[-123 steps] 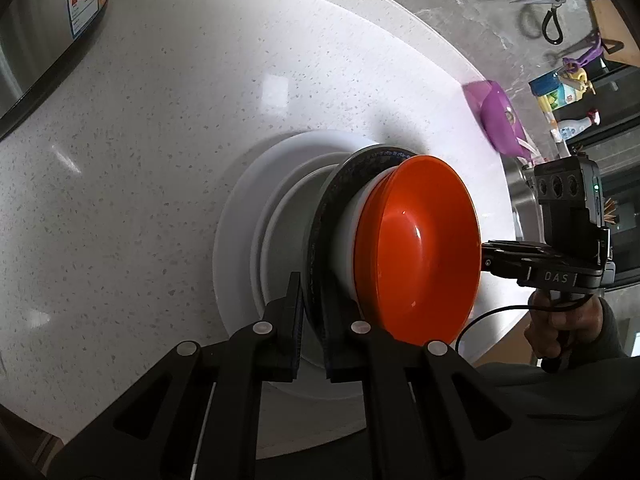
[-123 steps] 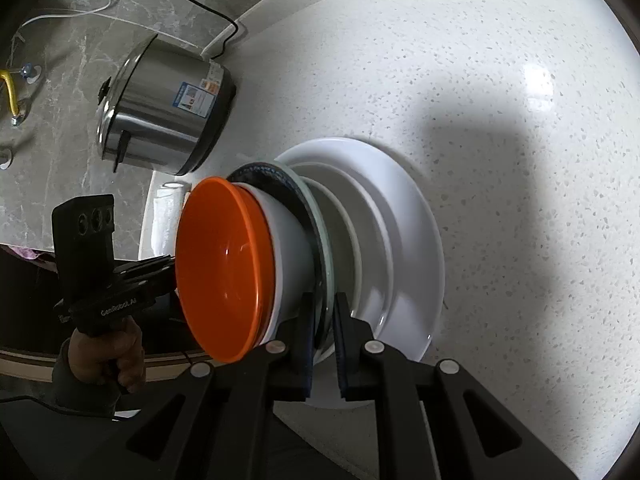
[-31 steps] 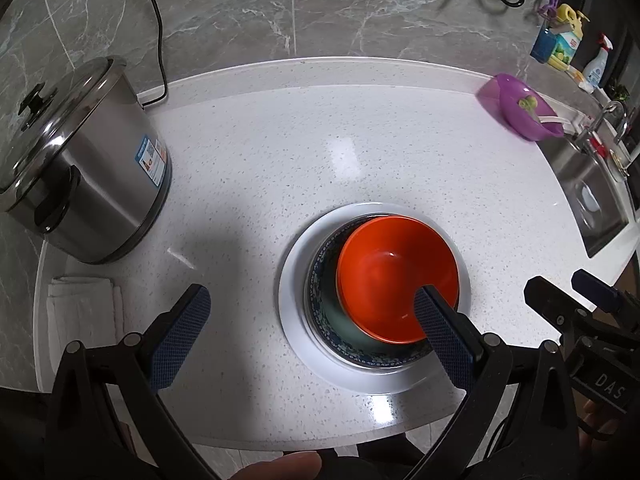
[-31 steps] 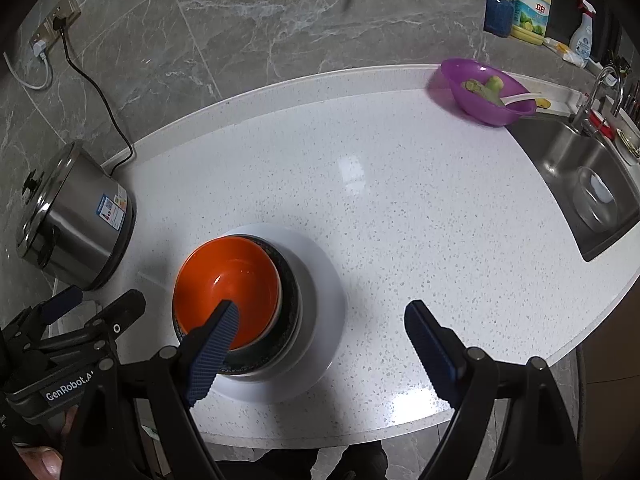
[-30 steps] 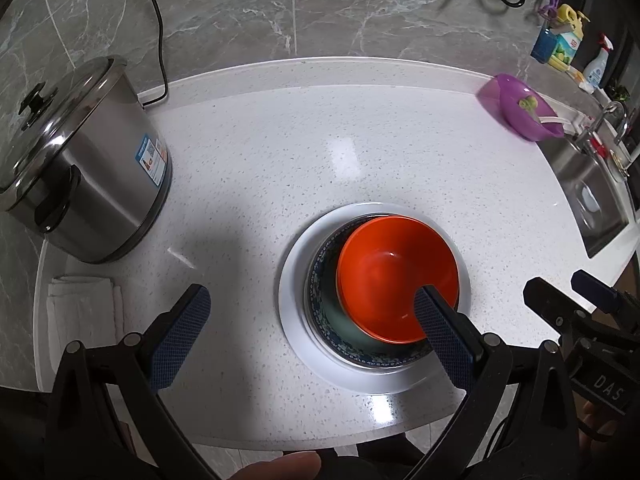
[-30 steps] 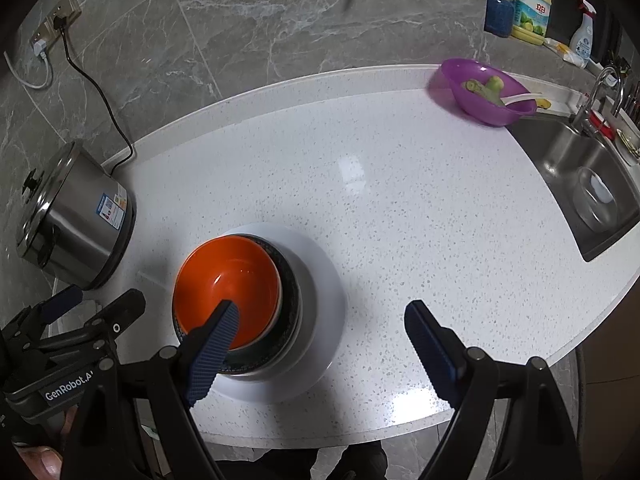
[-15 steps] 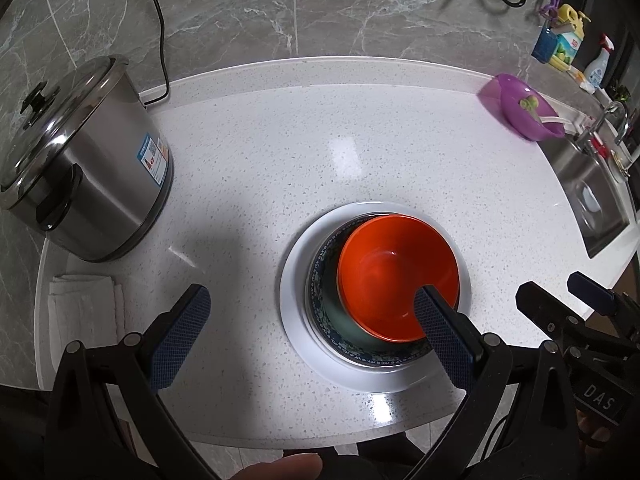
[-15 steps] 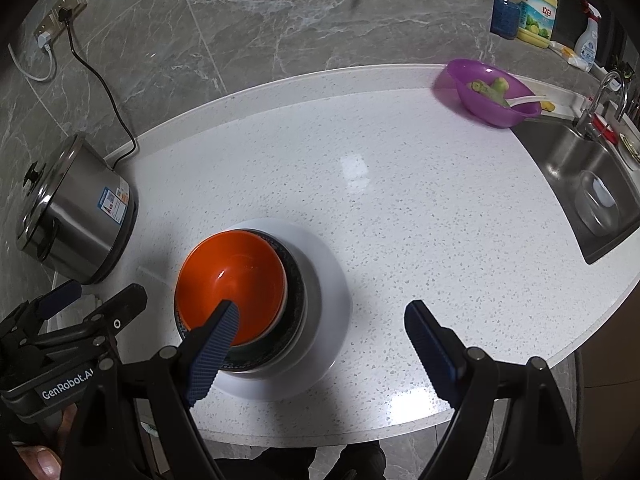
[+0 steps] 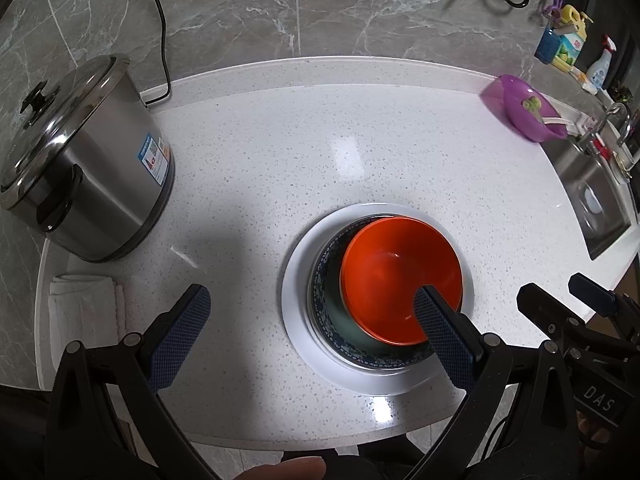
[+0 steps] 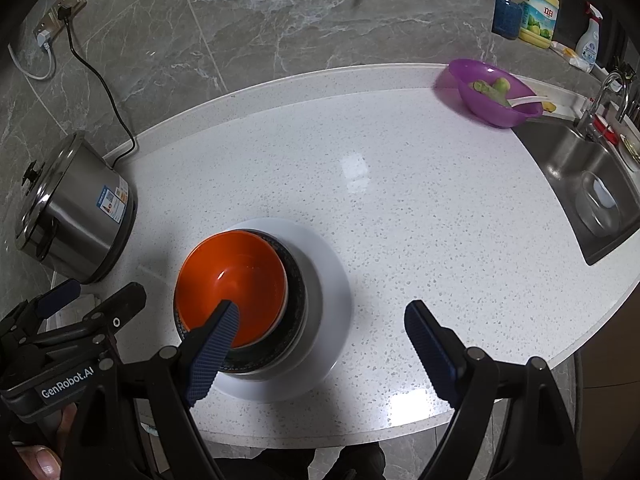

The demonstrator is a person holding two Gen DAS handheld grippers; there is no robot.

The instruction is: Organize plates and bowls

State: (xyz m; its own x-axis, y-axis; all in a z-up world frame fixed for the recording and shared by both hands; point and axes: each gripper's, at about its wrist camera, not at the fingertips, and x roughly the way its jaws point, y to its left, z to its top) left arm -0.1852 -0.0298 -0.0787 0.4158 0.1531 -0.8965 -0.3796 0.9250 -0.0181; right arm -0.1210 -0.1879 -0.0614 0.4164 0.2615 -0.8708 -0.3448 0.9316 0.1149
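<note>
An orange bowl sits on top of a stack: under it a dark blue patterned dish, then a wide white plate, all on the white speckled counter. The stack also shows in the right wrist view, with the orange bowl above the white plate. My left gripper is open and empty, held above the counter's front edge, its right finger in front of the bowl. My right gripper is open and empty, its left finger in front of the bowl. Each gripper shows in the other's view.
A steel rice cooker stands at the left, with a folded white towel in front of it. A purple bowl with food sits at the far right by the sink. Bottles stand by the wall.
Both grippers, shut on the stack's rims four seconds ago, are now open and pulled back high above the counter. In the last second the views only drifted slightly.
</note>
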